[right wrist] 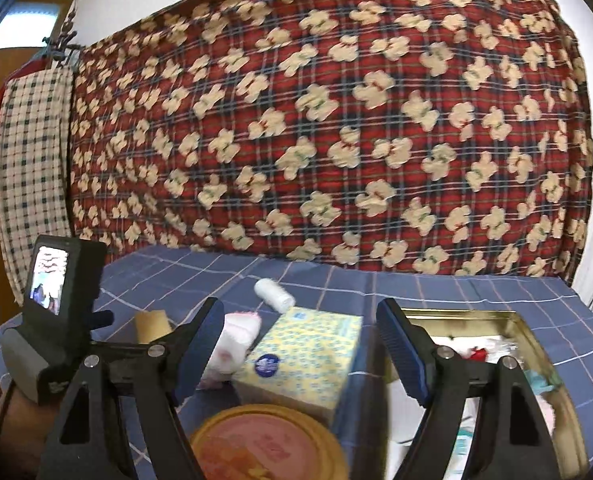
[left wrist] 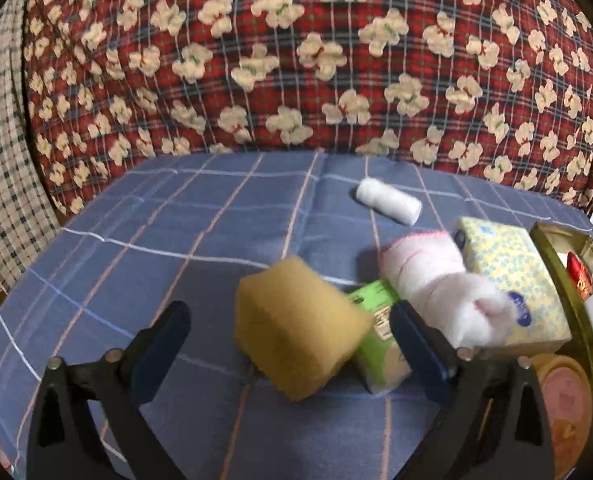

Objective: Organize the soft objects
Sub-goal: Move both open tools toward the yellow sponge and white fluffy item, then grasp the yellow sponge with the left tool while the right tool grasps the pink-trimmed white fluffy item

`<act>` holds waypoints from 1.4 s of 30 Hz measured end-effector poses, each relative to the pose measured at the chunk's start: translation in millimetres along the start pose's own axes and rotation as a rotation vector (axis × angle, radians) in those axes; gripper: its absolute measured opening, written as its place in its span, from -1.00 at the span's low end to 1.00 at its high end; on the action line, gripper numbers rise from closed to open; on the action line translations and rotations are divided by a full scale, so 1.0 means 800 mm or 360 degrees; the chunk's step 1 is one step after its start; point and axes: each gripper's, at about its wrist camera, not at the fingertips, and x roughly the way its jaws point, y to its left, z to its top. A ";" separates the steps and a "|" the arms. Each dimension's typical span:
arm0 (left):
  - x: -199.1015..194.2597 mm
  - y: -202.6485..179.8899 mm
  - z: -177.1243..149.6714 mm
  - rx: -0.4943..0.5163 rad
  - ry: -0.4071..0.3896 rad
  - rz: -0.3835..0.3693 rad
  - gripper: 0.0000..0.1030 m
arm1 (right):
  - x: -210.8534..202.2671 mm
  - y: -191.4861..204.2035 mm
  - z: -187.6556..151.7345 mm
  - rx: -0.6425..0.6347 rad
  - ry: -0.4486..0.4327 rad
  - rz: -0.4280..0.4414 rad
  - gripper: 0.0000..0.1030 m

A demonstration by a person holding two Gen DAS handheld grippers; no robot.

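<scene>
Across the lower half of your left wrist view, your left gripper (left wrist: pixel 288 344) stands spread wide, and the yellow sponge (left wrist: pixel 300 332) sits tilted between its fingers without either pad pressing on it. Just right of the sponge lies a green packet (left wrist: pixel 380 344), partly tucked behind it. A white-and-pink rolled cloth (left wrist: pixel 428 280) leans against the yellow tissue box (left wrist: pixel 512 280) at right centre. Further up, a white roll (left wrist: pixel 388 200) lies apart on the blue checked cover (left wrist: pixel 176 240). At the right edge you catch the rim of the gold tin (left wrist: pixel 568 288).

Low in your right wrist view, your right gripper (right wrist: pixel 300 348) is also released, with nothing clamped. Between its fingers, further back, stands the tissue box (right wrist: pixel 308 356), with a round pink lid (right wrist: pixel 264 444) at the bottom centre. Behind the left finger you see the rolled cloth (right wrist: pixel 236 340) and, above it, the white roll (right wrist: pixel 274 294). On the right, the gold tin (right wrist: pixel 536 344) lies open with mixed items inside. Your other gripper's camera (right wrist: pixel 60 280) shows at the left.
</scene>
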 end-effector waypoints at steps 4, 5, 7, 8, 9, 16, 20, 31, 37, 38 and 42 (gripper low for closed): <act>0.008 0.014 -0.004 -0.0045 0.0042 -0.0103 -0.01 | 0.016 0.013 -0.003 -0.0033 0.0056 0.0019 0.56; 0.006 0.017 -0.004 -0.0053 0.0037 -0.0123 -0.04 | 0.020 0.016 -0.003 -0.0038 0.0073 0.0023 0.56; 0.000 0.021 -0.003 -0.0050 0.0005 -0.0115 -0.10 | 0.031 0.024 -0.003 -0.0052 0.0122 0.0040 0.56; -0.004 0.023 -0.003 -0.0039 -0.0021 -0.0086 -0.10 | 0.035 0.027 -0.004 -0.0059 0.0140 0.0048 0.56; -0.007 0.027 -0.002 -0.0040 -0.0039 -0.0068 -0.10 | 0.041 0.033 -0.003 -0.0071 0.0167 0.0053 0.56; -0.008 0.062 0.002 -0.0076 -0.0080 0.0044 -0.10 | 0.085 0.077 -0.002 -0.0163 0.0335 0.0115 0.56; -0.004 0.076 0.001 -0.0121 -0.0068 0.0022 -0.10 | 0.113 0.097 -0.002 -0.0230 0.0490 0.0111 0.56; -0.009 0.078 0.000 -0.0131 -0.0116 0.0008 -0.10 | 0.135 0.117 0.005 -0.0343 0.0699 0.0051 0.56; -0.011 0.078 0.000 -0.0143 -0.0127 0.0012 -0.10 | 0.170 0.126 -0.007 -0.0424 0.0833 -0.0027 0.15; -0.010 0.078 0.001 -0.0146 -0.0123 0.0010 -0.10 | 0.172 0.126 -0.009 -0.0431 0.0859 -0.0021 0.14; -0.010 0.082 0.000 -0.0156 -0.0120 0.0006 -0.10 | 0.183 0.128 -0.016 -0.0460 0.0953 -0.0009 -0.22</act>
